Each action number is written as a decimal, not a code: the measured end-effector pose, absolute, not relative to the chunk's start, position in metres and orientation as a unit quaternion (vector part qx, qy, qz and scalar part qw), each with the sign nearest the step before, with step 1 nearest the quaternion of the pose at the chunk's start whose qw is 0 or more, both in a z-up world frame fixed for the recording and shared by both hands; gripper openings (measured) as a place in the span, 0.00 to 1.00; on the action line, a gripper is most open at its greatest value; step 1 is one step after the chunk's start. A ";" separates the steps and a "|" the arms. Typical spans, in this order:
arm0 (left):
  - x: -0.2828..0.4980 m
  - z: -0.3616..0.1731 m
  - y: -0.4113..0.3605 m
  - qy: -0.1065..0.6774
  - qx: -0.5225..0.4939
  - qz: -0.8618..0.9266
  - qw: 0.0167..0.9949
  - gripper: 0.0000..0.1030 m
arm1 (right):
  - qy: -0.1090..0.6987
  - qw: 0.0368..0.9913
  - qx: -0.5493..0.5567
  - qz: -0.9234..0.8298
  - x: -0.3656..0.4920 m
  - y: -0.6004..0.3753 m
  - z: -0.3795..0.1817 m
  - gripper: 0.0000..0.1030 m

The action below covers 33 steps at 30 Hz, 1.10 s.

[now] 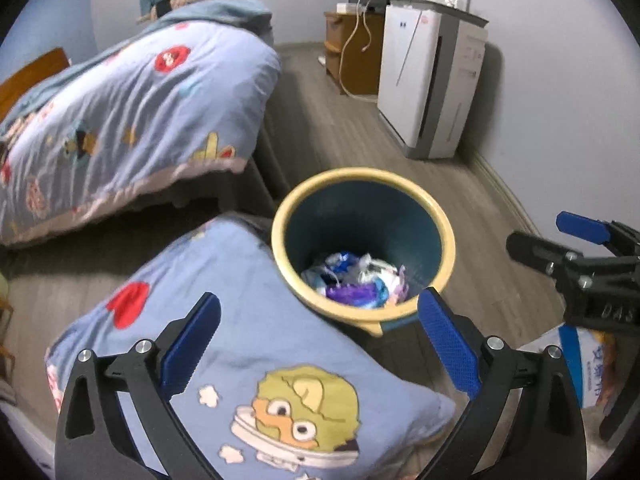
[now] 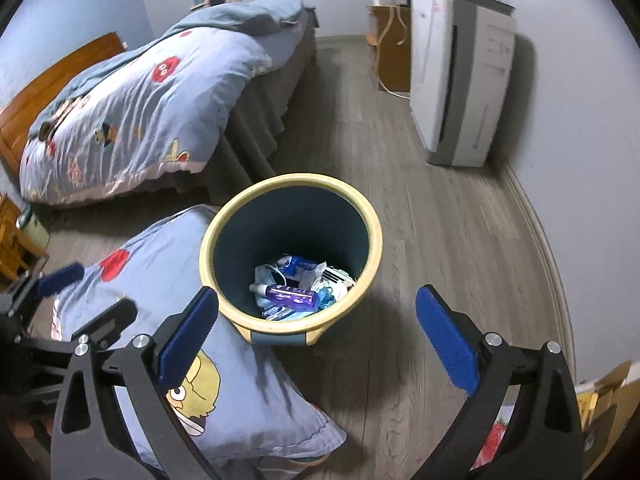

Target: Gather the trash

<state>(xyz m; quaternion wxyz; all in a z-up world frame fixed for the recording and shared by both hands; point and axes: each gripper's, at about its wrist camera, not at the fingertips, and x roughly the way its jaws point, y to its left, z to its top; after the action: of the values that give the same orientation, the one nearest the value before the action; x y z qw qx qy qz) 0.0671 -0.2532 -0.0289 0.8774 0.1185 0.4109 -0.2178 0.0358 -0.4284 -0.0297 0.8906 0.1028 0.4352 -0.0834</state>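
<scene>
Trash (image 2: 296, 288) lies at the bottom of the bin (image 2: 224, 220), which stands on the floor against a pillow (image 1: 248, 344). Left gripper (image 1: 320, 340) and right gripper (image 2: 316, 332) hover wide, empty. Next: locate another piece.

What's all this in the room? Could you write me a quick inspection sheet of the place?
Surface: grey wood-look floor, partly bare.
Job's things: yellow-rimmed bin standing upright, holding a purple bottle and crumpled wrappers.
Clutter: cartoon pillow touching the bin; printed packet behind the right tool.
Grippers: left tool open, empty; right tool open, empty.
Cables: white cord hanging over the wooden cabinet.
Surroundings: bed with quilt, white air purifier.
</scene>
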 end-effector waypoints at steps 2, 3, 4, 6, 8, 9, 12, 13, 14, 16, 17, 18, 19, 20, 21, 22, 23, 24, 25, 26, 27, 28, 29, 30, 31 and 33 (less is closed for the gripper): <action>0.069 -0.028 -0.252 0.404 0.116 -0.212 0.882 0.95 | 0.437 0.890 0.085 -0.096 0.037 -0.424 -0.031 0.94; 0.071 -0.029 -0.252 0.405 0.117 -0.207 0.883 0.95 | 0.438 0.889 0.082 -0.101 0.038 -0.425 -0.031 0.94; 0.072 -0.030 -0.252 0.404 0.121 -0.202 0.884 0.95 | 0.439 0.889 0.081 -0.104 0.039 -0.425 -0.032 0.94; 0.072 -0.032 -0.252 0.402 0.131 -0.193 0.885 0.95 | 0.438 0.888 0.086 -0.109 0.039 -0.428 -0.033 0.94; 0.073 -0.032 -0.252 0.403 0.135 -0.193 0.885 0.95 | 0.438 0.887 0.106 -0.105 0.039 -0.434 -0.034 0.94; 0.072 -0.032 -0.252 0.402 0.135 -0.195 0.884 0.95 | 0.437 0.886 0.117 -0.103 0.038 -0.437 -0.034 0.94; 0.070 -0.030 -0.253 0.400 0.140 -0.198 0.884 0.95 | 0.437 0.883 0.136 -0.106 0.037 -0.442 -0.035 0.94; 0.069 -0.030 -0.254 0.399 0.143 -0.199 0.884 0.95 | 0.437 0.882 0.139 -0.107 0.038 -0.443 -0.035 0.94; 0.069 -0.031 -0.254 0.399 0.145 -0.201 0.883 0.95 | 0.438 0.881 0.141 -0.108 0.037 -0.443 -0.035 0.94; 0.067 -0.031 -0.255 0.399 0.148 -0.203 0.882 0.95 | 0.438 0.881 0.142 -0.108 0.037 -0.443 -0.035 0.94; 0.067 -0.032 -0.256 0.400 0.149 -0.203 0.881 0.95 | 0.438 0.881 0.141 -0.108 0.037 -0.443 -0.035 0.94; 0.066 -0.032 -0.256 0.401 0.149 -0.203 0.881 0.95 | 0.438 0.881 0.139 -0.108 0.037 -0.443 -0.034 0.94; 0.066 -0.032 -0.256 0.402 0.149 -0.205 0.880 0.95 | 0.438 0.882 0.138 -0.109 0.038 -0.443 -0.034 0.94; 0.065 -0.032 -0.256 0.402 0.149 -0.207 0.879 0.95 | 0.437 0.882 0.139 -0.108 0.038 -0.443 -0.034 0.94; 0.065 -0.032 -0.256 0.401 0.150 -0.207 0.879 0.95 | 0.437 0.882 0.138 -0.107 0.038 -0.442 -0.033 0.94; 0.065 -0.031 -0.256 0.401 0.151 -0.208 0.880 0.95 | 0.437 0.883 0.136 -0.107 0.038 -0.441 -0.033 0.94; 0.064 -0.031 -0.256 0.400 0.151 -0.208 0.880 0.95 | 0.437 0.883 0.135 -0.107 0.039 -0.440 -0.033 0.94; 0.064 -0.031 -0.256 0.400 0.152 -0.208 0.880 0.95 | 0.438 0.883 0.131 -0.107 0.039 -0.439 -0.033 0.94; 0.063 -0.031 -0.255 0.400 0.152 -0.208 0.879 0.95 | 0.438 0.883 0.129 -0.107 0.038 -0.438 -0.033 0.94; 0.063 -0.031 -0.255 0.400 0.153 -0.209 0.879 0.95 | 0.437 0.884 0.128 -0.107 0.038 -0.437 -0.032 0.94; 0.063 -0.031 -0.255 0.399 0.154 -0.209 0.879 0.95 | 0.437 0.884 0.127 -0.107 0.038 -0.436 -0.032 0.94; 0.062 -0.031 -0.255 0.399 0.155 -0.209 0.880 0.95 | 0.437 0.884 0.127 -0.107 0.038 -0.436 -0.032 0.94; 0.062 -0.031 -0.256 0.398 0.156 -0.208 0.880 0.95 | 0.437 0.884 0.127 -0.107 0.038 -0.436 -0.032 0.94; 0.062 -0.031 -0.255 0.398 0.156 -0.209 0.880 0.95 | 0.437 0.884 0.128 -0.106 0.038 -0.436 -0.032 0.94; 0.061 -0.031 -0.255 0.398 0.156 -0.209 0.880 0.95 | 0.437 0.884 0.127 -0.106 0.039 -0.436 -0.032 0.94; 0.061 -0.031 -0.255 0.398 0.157 -0.208 0.880 0.95 | 0.437 0.884 0.126 -0.106 0.039 -0.436 -0.032 0.94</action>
<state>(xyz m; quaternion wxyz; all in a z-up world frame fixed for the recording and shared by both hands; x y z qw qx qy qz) 0.0613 -0.2553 -0.0305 0.8799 0.1568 0.3976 -0.2079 0.0386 -0.4359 -0.0318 0.8843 0.1256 0.4368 -0.1064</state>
